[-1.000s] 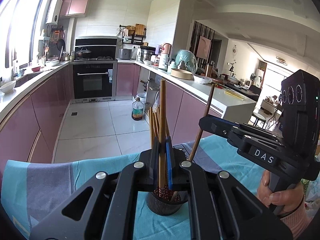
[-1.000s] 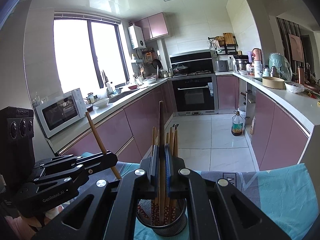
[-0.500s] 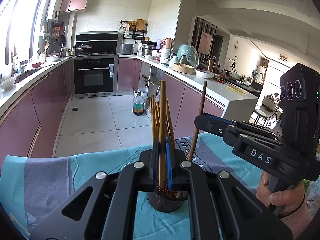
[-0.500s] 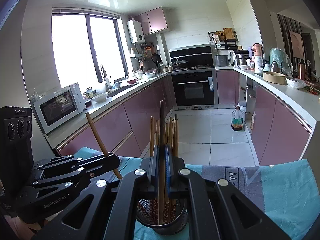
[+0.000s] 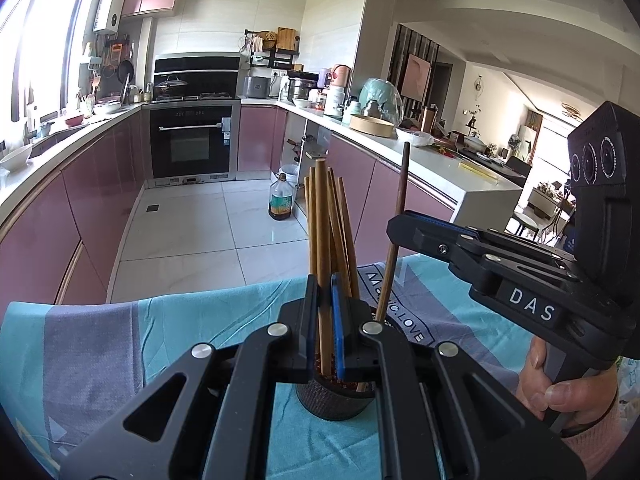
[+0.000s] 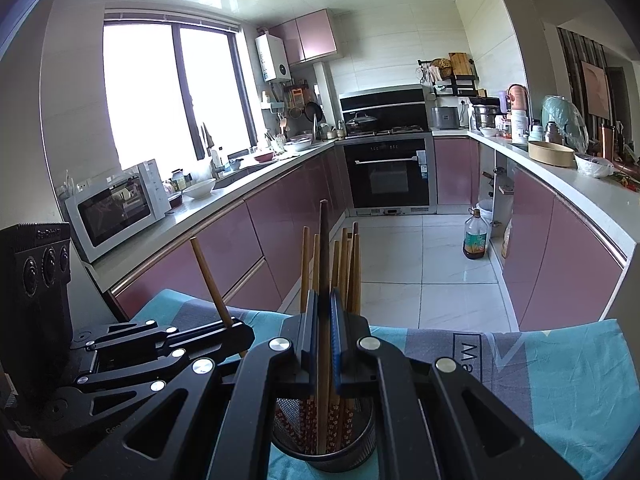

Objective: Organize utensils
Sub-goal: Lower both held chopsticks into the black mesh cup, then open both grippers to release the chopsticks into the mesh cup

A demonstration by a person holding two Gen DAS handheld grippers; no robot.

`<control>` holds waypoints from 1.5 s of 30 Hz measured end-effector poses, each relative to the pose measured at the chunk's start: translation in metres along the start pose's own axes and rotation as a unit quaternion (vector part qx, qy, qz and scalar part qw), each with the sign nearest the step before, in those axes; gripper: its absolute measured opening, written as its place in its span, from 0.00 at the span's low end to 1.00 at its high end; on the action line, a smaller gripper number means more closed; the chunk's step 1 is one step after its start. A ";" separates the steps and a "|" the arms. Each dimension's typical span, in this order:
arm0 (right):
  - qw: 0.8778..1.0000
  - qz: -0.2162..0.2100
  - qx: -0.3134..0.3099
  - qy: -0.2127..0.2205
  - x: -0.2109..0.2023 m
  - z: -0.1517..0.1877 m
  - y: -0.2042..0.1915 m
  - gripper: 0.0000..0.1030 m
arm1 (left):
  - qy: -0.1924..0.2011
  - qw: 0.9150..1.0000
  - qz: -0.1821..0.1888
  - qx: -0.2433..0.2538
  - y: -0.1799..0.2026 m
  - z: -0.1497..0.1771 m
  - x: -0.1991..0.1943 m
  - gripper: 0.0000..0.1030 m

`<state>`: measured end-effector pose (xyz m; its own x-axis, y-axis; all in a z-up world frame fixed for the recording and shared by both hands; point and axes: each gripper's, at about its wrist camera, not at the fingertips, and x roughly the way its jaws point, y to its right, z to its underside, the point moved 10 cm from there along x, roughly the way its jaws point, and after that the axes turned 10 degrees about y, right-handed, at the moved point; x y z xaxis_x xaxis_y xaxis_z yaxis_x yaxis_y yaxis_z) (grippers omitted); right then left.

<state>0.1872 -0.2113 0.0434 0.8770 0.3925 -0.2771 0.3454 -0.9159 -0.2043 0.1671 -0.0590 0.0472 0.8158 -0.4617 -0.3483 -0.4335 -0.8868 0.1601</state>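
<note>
Meanwhile, the left gripper (image 5: 325, 320) pinched a light chopstick (image 5: 322, 240) and the right gripper (image 6: 325, 332) a dark chopstick (image 6: 324, 248), over the mesh holder (image 6: 332, 448).

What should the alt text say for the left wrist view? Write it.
The left gripper is shut on a light wooden chopstick standing in a dark mesh holder of chopsticks on a teal cloth. Beside it, the right gripper holds a darker chopstick; a kitchen lies beyond.
</note>
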 end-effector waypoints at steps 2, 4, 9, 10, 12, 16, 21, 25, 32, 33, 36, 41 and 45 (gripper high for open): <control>1.000 0.000 -0.001 -0.001 0.001 0.000 -0.001 0.04 | -0.001 1.000 -0.002 0.002 0.000 0.001 0.003 0.07; 1.000 0.000 -0.001 -0.002 0.002 0.001 -0.001 0.04 | -0.003 1.000 -0.003 0.001 0.001 0.005 0.006 0.07; 1.000 0.000 -0.002 -0.005 0.005 0.003 0.000 0.04 | -0.005 1.000 -0.006 0.000 0.000 0.008 0.012 0.07; 1.000 -0.001 -0.001 -0.006 0.006 0.003 0.001 0.04 | -0.006 1.000 -0.007 0.000 -0.001 0.008 0.014 0.07; 1.000 -0.001 0.001 -0.008 0.008 0.004 0.001 0.04 | -0.009 1.000 -0.008 -0.002 -0.001 0.010 0.017 0.07; 1.000 -0.002 0.006 -0.012 0.013 0.006 0.000 0.04 | -0.013 1.000 -0.010 -0.002 -0.003 0.014 0.021 0.07; 1.000 -0.001 0.008 -0.014 0.015 0.006 0.001 0.05 | -0.014 1.000 -0.013 -0.003 -0.006 0.015 0.025 0.07; 1.000 0.000 0.009 -0.015 0.016 0.006 0.001 0.05 | -0.014 1.000 -0.018 -0.004 -0.010 0.017 0.027 0.07; 1.000 0.001 0.010 -0.019 0.020 0.009 0.001 0.07 | -0.016 1.000 -0.021 -0.003 -0.012 0.020 0.029 0.12; 1.000 0.001 0.010 -0.019 0.020 0.009 0.000 0.07 | -0.015 1.000 -0.022 -0.002 -0.013 0.020 0.029 0.12; 1.000 0.001 0.009 -0.019 0.019 0.010 -0.001 0.07 | -0.016 1.000 -0.022 -0.001 -0.013 0.021 0.029 0.17; 1.000 -0.001 0.010 -0.018 0.015 0.013 -0.003 0.15 | -0.010 1.000 -0.028 -0.006 -0.017 0.023 0.024 0.40; 1.000 0.002 0.013 -0.012 0.007 0.021 -0.004 0.33 | 0.005 0.999 -0.046 0.000 -0.026 0.026 0.010 0.56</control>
<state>0.1846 -0.2030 0.0225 0.8701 0.3913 -0.2995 0.3331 -0.9150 -0.2278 0.1765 -0.0397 0.0155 0.8566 -0.3777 -0.3516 -0.3557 -0.9258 0.1280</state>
